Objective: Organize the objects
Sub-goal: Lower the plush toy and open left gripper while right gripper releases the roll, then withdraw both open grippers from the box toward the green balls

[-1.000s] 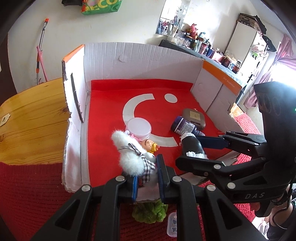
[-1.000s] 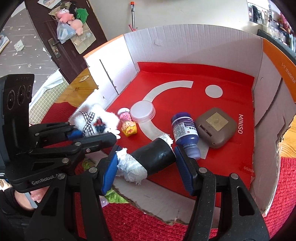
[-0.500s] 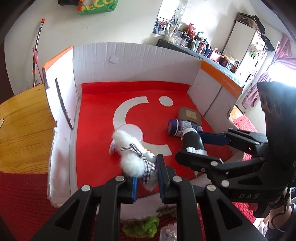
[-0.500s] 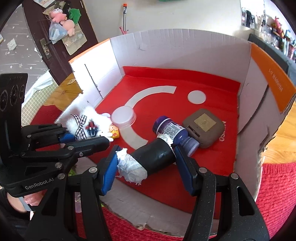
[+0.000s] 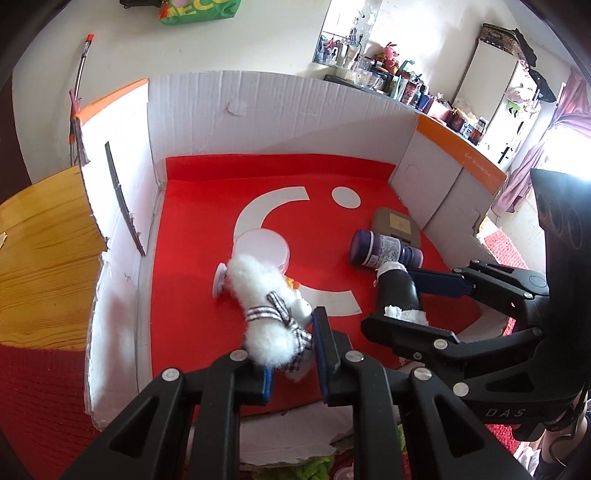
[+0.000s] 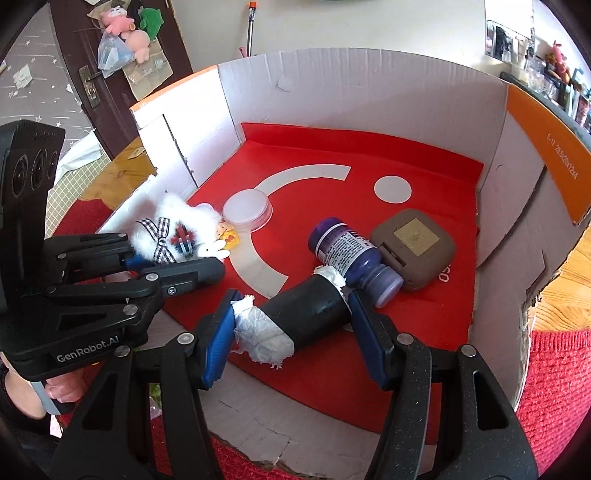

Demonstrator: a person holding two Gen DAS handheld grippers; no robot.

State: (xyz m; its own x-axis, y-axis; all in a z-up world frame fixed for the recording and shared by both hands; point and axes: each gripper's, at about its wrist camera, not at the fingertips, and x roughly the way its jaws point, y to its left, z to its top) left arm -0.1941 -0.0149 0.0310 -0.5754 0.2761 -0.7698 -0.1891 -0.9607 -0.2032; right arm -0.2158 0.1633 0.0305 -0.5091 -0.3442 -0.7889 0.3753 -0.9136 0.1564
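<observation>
Fluffy plush toy (image 5: 263,295); matt corrugated cardboard box (image 5: 280,122).

"GenRobot.AI" printed on the left gripper (image 6: 177,264) body, "DAS" on the right gripper (image 5: 400,295) body. Orange strip on the cardboard box (image 6: 546,147) wall reads roughly "L-17 28.5x20x12x4", blurry. Green bag (image 5: 199,9) on the wall: "ECO". Purple bottle (image 6: 345,251) label print too small to read

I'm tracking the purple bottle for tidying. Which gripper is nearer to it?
Right. The right gripper, holding a black tube, sits right beside the purple bottle; the left gripper, clamped on the white plush toy, is farther left.
</observation>
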